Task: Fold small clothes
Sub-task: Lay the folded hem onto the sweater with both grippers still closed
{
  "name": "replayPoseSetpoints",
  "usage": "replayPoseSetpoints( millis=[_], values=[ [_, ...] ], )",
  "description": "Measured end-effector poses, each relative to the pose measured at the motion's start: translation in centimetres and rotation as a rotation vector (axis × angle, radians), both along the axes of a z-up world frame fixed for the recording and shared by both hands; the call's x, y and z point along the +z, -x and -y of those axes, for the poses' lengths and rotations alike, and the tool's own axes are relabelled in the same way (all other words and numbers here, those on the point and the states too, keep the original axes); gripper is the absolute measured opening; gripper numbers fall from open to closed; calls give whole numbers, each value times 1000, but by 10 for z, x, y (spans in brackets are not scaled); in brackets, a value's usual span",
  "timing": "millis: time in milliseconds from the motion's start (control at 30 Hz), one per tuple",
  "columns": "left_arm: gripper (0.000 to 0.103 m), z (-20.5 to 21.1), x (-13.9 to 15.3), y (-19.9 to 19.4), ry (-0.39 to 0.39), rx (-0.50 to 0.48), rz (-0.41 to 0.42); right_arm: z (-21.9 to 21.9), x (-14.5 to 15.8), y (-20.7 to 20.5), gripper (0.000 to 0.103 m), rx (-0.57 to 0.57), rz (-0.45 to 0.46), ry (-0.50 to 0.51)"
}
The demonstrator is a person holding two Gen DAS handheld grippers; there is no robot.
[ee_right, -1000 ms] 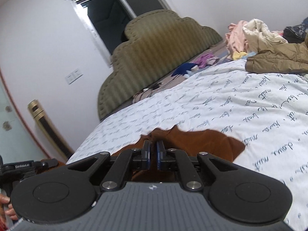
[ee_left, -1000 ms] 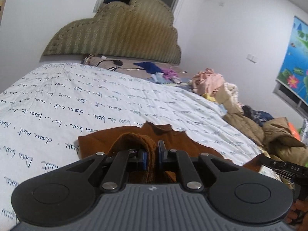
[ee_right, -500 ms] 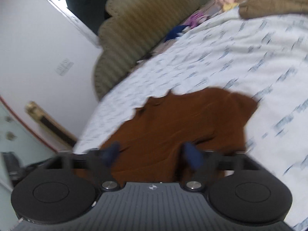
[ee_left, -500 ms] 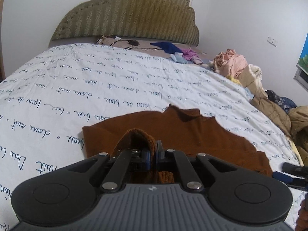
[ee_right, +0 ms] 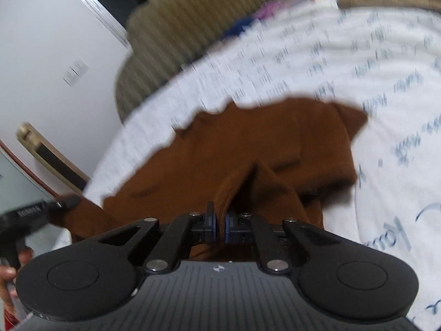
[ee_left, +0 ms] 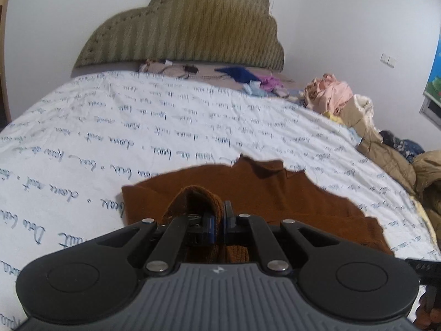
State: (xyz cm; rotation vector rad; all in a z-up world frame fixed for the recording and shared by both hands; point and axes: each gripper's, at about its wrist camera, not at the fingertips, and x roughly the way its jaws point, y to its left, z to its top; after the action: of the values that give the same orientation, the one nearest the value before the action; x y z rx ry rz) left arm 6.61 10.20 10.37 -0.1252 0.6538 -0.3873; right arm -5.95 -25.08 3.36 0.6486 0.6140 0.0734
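Note:
A brown knit garment (ee_left: pixel 275 193) lies spread on the white bed sheet (ee_left: pixel 137 127) with blue script. My left gripper (ee_left: pixel 219 215) is shut on a ribbed fold of its near edge, which loops up over the left finger. In the right wrist view the same garment (ee_right: pixel 248 138) is blurred. There my right gripper (ee_right: pixel 219 220) is closing tight on a raised fold, and the pads press the cloth. The left gripper's tip (ee_right: pixel 63 202) shows at the garment's left corner. A bit of the right gripper (ee_left: pixel 421 264) shows at the left wrist view's right edge.
A padded olive headboard (ee_left: pixel 193 27) stands at the far end. Small clothes (ee_left: pixel 248 77) lie by the pillows. A heap of pink and tan clothes and jackets (ee_left: pixel 358 118) runs along the bed's right side. A person's hand (ee_right: pixel 8 270) holds the left gripper.
Both grippers sank toward the bed and the garment now lies flatter. The right gripper's jaws stood wide apart half a second ago and have now shut on a fold of cloth.

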Motion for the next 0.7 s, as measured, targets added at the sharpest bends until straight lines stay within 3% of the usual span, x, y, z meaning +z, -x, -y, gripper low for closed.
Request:
replayPoseSetpoints(
  millis=[133, 267, 500, 700],
  values=[
    [5, -5, 20, -2, 21, 5, 36, 6, 33, 3, 12, -20, 105, 14],
    [5, 3, 26, -17, 18, 33, 45, 19, 45, -16, 11, -72, 143, -16],
    [5, 21, 17, -54, -33, 57, 11, 44, 43, -44, 12, -150, 158, -65],
    [5, 40, -6, -95, -89, 66, -52, 59, 22, -83, 11, -210, 102, -103]
  ],
)
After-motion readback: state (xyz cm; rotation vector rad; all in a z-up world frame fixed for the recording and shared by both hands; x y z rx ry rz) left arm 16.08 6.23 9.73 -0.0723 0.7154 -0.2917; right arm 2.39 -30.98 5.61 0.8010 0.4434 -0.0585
